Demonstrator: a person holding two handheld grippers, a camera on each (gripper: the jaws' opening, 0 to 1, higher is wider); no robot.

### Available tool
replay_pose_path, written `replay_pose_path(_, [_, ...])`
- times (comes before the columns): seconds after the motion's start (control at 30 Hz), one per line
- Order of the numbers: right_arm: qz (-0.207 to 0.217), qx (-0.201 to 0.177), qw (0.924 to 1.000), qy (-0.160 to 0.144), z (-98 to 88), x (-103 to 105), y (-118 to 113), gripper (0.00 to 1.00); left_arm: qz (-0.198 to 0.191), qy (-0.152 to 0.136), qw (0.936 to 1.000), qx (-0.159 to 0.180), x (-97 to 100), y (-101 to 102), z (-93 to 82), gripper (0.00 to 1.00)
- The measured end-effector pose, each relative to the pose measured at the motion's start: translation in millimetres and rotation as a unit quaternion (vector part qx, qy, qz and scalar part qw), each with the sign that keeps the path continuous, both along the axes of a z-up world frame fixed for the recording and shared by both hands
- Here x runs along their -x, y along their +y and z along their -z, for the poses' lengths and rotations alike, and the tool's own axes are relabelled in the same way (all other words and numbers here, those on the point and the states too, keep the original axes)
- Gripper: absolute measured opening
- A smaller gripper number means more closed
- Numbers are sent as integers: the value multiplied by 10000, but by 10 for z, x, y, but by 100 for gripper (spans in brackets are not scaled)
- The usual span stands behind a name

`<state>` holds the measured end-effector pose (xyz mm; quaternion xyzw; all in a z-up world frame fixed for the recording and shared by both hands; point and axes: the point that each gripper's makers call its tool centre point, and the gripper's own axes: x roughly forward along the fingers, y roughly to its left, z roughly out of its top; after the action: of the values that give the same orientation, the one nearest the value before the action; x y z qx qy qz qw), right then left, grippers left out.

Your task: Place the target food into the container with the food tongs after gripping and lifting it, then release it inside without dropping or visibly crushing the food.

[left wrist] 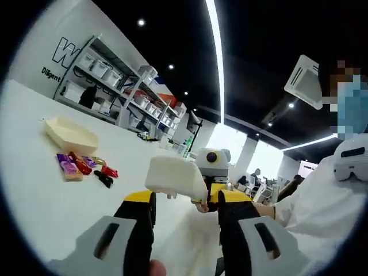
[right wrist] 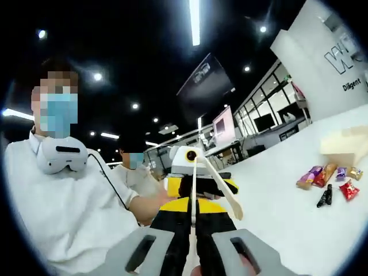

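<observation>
L gripper (left wrist: 185, 214): jaws closed on a cream container (left wrist: 174, 177), lower centre of left gripper view, held up off the table.
R gripper (right wrist: 193, 221): jaws clamped on cream food tongs (right wrist: 214, 183), lower centre of right gripper view.
Tongs: arms spread, tips apart, grasping nothing.
Food: wrapped snacks (left wrist: 83, 167) lie loose on white table (left wrist: 40, 195), mid-left of left gripper view, just below a cream tray (left wrist: 70, 135).
Person (right wrist: 63, 201): white top, left side of right gripper view.
</observation>
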<state>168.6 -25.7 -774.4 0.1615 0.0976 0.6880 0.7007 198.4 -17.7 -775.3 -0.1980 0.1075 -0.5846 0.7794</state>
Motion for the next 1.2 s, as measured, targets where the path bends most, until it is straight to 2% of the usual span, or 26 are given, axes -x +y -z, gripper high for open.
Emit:
replay_pose_path(0.43, [-161,-77,9998,-27,-42,71,42,0,90,-120,9996,236,65,-36,-65,27])
replay_pose_path(0.73, [-182,-228,9996,33,-88,74,52,0,117,-115,9988,455,76,-23,-107,25])
replay_pose_path(0.83, [-164,-251,9995,-23,-99,67,52,0,95,-205,9986,482,82,-18,-127,24])
replay_pose_path(0.93, [-175,-236,9996,-58,-97,69,50,0,144,-172,9985,497,92,-27,-127,23])
replay_pose_path(1.07, [-187,-177,9993,-253,-91,94,42,0,205,-168,9984,494,107,-31,-123,23])
replay_pose_path(1.2, [-192,-210,9993,-255,-92,103,-15,0,232,-163,9981,544,113,-18,-149,22])
